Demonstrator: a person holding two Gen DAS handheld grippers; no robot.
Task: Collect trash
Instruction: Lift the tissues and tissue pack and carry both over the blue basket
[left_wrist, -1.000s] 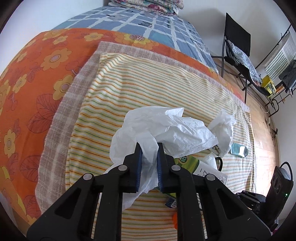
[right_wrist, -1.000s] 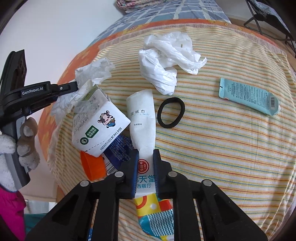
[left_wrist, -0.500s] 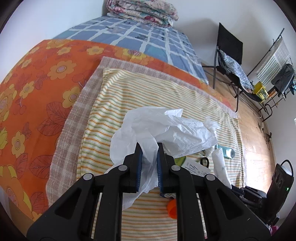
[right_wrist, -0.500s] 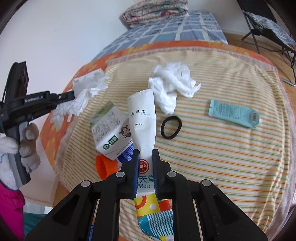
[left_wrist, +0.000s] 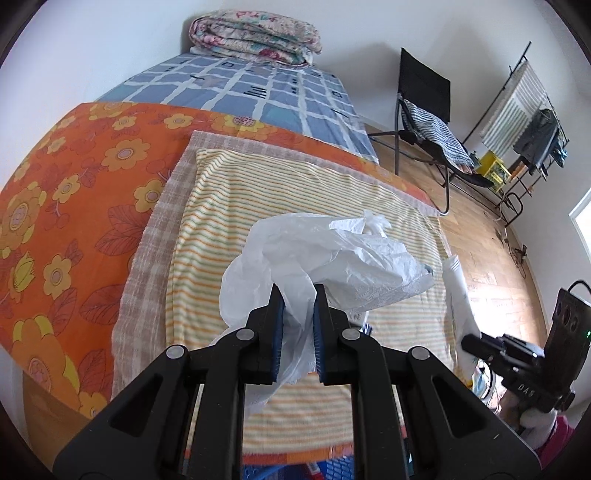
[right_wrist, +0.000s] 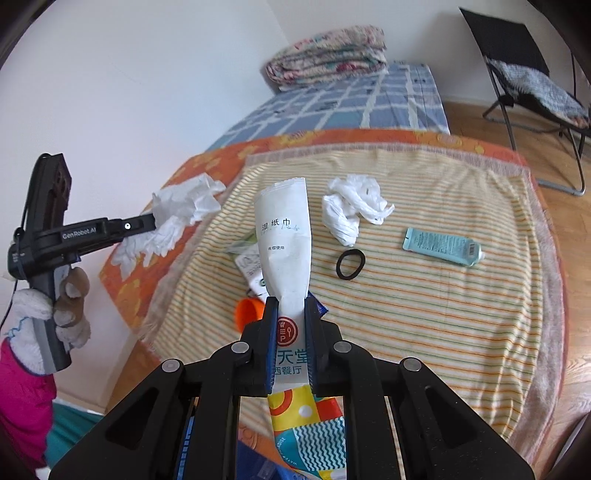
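Both tools have risen off the striped towel (right_wrist: 424, 314); left tool (left_wrist: 297, 291) clamps plastic bag (left_wrist: 332, 258); right tool (right_wrist: 290, 304) clamps wet-wipe packet (right_wrist: 284, 240).

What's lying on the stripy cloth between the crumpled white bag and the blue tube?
Nothing. In the right wrist view, the striped cloth is bare between the crumpled white plastic bag and the light blue tube. The black hair tie lies nearer the camera, off that line.

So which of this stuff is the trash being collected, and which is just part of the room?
Trash:
- white plastic bag, in the left gripper
- wet-wipe packet, in the right gripper
- crumpled white plastic
- blue tube
- black ring
- orange cup

Just there:
- folded quilt
- black chair
- striped towel
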